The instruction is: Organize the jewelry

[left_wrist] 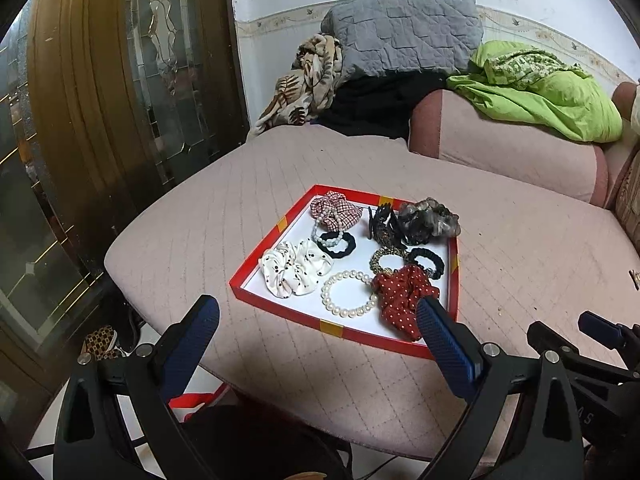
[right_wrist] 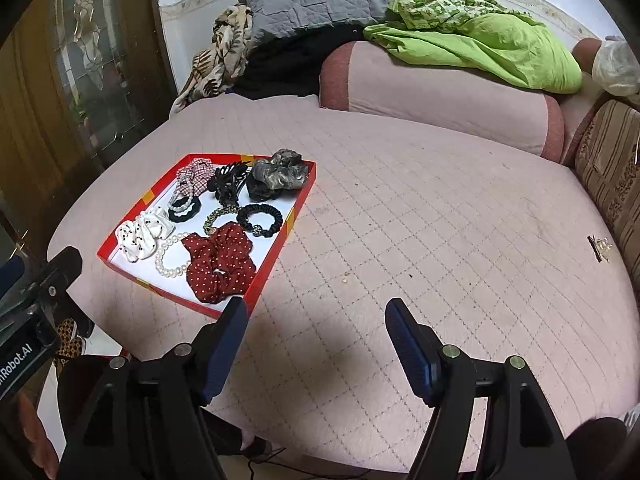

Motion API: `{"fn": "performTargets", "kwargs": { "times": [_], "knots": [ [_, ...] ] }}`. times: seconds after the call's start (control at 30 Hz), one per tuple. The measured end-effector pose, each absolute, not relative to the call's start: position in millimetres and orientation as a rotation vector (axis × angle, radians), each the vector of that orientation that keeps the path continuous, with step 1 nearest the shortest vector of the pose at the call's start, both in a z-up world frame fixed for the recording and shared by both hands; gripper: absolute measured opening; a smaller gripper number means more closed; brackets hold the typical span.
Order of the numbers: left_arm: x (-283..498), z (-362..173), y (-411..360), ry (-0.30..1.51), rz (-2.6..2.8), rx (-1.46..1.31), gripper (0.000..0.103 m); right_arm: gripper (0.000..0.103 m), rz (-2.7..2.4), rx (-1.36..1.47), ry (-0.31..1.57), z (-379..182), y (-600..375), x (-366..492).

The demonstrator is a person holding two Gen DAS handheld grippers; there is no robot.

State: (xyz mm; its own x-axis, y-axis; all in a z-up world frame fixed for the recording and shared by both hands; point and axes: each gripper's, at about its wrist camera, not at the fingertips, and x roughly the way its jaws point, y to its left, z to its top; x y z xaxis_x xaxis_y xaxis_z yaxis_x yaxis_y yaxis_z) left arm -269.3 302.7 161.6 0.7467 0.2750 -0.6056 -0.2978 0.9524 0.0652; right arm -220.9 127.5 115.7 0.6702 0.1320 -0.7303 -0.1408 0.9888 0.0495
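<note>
A shallow red tray (left_wrist: 276, 232) (right_wrist: 160, 184) with a white floor lies on the pink quilted cushion. It holds a white dotted scrunchie (left_wrist: 294, 266) (right_wrist: 140, 236), a pearl bracelet (left_wrist: 348, 294) (right_wrist: 170, 258), a red dotted scrunchie (left_wrist: 402, 292) (right_wrist: 220, 264), black hair ties (left_wrist: 338, 244) (right_wrist: 260, 216), a plaid scrunchie (left_wrist: 336, 210), a black claw clip (left_wrist: 382, 224) (right_wrist: 228, 184) and a grey scrunchie (left_wrist: 430, 216) (right_wrist: 280, 174). My left gripper (left_wrist: 320, 316) is open and empty before the tray's near edge. My right gripper (right_wrist: 314, 312) is open and empty over bare cushion right of the tray.
A small pale clip (right_wrist: 600, 246) (left_wrist: 634, 278) lies alone on the cushion at far right. A pink bolster (right_wrist: 440, 92), green cloth (right_wrist: 480, 36), grey quilted pillow (left_wrist: 404, 32) and patterned blanket (left_wrist: 308, 80) are at the back. A wooden glass door (left_wrist: 120, 100) stands left.
</note>
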Motion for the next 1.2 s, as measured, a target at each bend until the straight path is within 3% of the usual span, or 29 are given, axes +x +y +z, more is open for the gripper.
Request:
{"fn": "performTargets", "kwargs": {
  "times": [1.2],
  "knots": [
    [-255.9,140.5,293.8,0.77,0.245,-0.032,0.098,0.08,0.138,-0.035,0.834,109.8,135.7,-222.5]
  ]
}}
